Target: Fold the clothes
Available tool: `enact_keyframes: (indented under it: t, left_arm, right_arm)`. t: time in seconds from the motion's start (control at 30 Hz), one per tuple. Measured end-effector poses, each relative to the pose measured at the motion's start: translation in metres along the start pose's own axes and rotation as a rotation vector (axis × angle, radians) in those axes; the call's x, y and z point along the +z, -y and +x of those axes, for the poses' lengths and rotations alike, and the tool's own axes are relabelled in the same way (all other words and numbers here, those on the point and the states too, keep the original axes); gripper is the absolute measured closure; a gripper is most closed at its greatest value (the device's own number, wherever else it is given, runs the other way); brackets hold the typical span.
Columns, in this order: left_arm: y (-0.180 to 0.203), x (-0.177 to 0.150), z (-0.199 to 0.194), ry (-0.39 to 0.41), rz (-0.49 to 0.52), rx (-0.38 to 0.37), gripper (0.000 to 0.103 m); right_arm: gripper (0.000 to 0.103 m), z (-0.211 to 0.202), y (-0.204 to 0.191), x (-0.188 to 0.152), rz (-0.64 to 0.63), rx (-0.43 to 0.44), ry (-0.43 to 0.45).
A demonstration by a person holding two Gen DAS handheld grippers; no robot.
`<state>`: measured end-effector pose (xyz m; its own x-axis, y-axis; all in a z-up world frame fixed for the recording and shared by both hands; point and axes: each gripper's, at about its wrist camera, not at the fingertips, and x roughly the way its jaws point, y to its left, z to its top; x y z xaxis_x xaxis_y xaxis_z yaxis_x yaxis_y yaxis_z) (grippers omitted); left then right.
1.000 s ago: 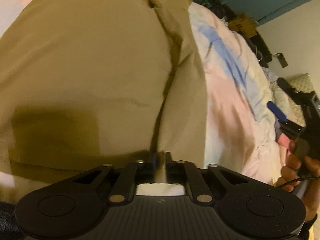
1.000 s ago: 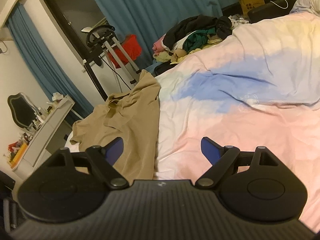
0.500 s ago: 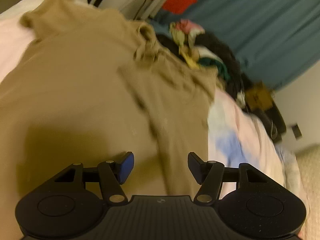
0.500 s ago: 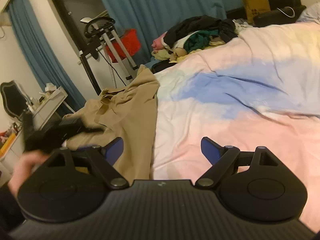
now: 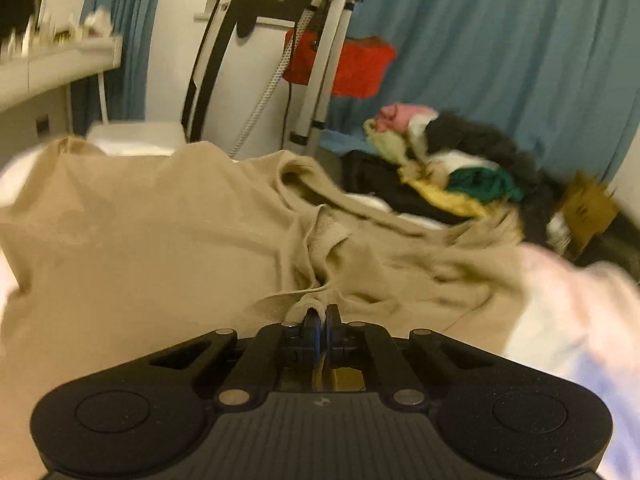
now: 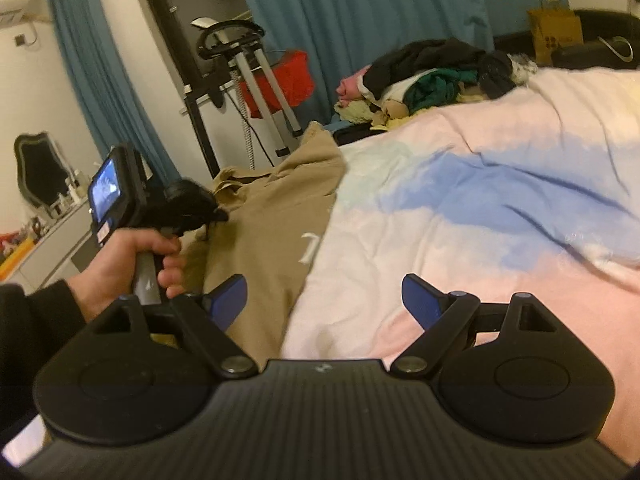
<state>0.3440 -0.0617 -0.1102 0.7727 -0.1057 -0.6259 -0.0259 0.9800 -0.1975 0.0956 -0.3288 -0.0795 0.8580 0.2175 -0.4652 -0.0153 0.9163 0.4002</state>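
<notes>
In the left wrist view, the left hand-held gripper (image 5: 320, 314) has just been closing, and its 2 jaws now stand pinched together on a raised fold of the tan garment (image 5: 160, 240), a pale bit of the cloth bunched at the tips. The garment lies spread over the near and left part of the bed, rumpled toward the far right, where a pile of mixed clothes (image 5: 460, 168) sits in front of a blue curtain (image 5: 520, 60). A red item (image 5: 348, 66) hangs behind a black and silver stand (image 5: 316, 80) at the far side, and the pastel duvet (image 5: 572, 320) shows at the right edge; this view is blurred. In the right wrist view, the right hand-held gripper (image 6: 323, 304) has its jaws spread wide with nothing between the blue pads (image 6: 228, 300), low over the duvet (image 6: 480, 208) at the garment's right edge. The tan garment (image 6: 264, 240) lies along the left side of the bed. At the left, a hand (image 6: 132, 264) in a dark sleeve grips the handle of the left hand-held gripper (image 6: 218, 214), whose tips meet the cloth.
</notes>
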Motion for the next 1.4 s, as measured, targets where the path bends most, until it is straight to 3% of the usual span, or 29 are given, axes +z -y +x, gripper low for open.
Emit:
enact_keyframes:
  t: [0.07, 0.13, 0.3, 0.6, 0.7, 0.87, 1.0, 1.13, 1.3, 1.4]
  left_arm:
    - [-0.006, -0.006, 0.000, -0.032, -0.027, -0.035, 0.093]
    - [-0.016, -0.012, -0.008, -0.076, -0.066, -0.088, 0.072]
    - [-0.037, -0.045, -0.064, -0.200, -0.098, -0.206, 0.062]
    - [-0.073, -0.164, -0.201, -0.436, -0.124, -0.354, 0.060]
    - [-0.076, -0.190, -0.220, -0.450, -0.090, -0.364, 0.060]
    - [-0.073, -0.201, -0.238, -0.465, -0.044, -0.408, 0.061]
    - [-0.065, -0.209, -0.241, -0.506, -0.008, -0.462, 0.070]
    - [-0.061, -0.212, -0.241, -0.513, 0.020, -0.445, 0.096]
    - [-0.070, -0.202, -0.261, -0.478, -0.013, -0.461, 0.101]
    - [-0.074, -0.200, -0.277, -0.441, 0.014, -0.410, 0.101]
  right_arm:
    - [0.017, 0.004, 0.007, 0.000, 0.025, -0.008, -0.002]
    - [0.017, 0.006, 0.013, 0.001, 0.055, -0.015, -0.004]
    - [0.017, 0.000, 0.012, 0.004, 0.064, -0.007, 0.017]
    - [0.017, -0.031, -0.007, 0.003, 0.027, 0.027, 0.032]
    - [0.017, -0.046, -0.015, -0.001, 0.019, 0.035, 0.028]
    - [0.017, -0.073, -0.025, -0.012, 0.045, 0.058, 0.026]
    - [0.017, -0.087, -0.036, -0.024, 0.050, 0.080, 0.022]
    - [0.017, -0.089, -0.049, -0.032, 0.010, 0.084, 0.015]
    - [0.017, -0.089, -0.056, -0.034, -0.017, 0.066, 0.023]
    - [0.017, -0.093, -0.056, -0.033, -0.029, 0.048, 0.049]
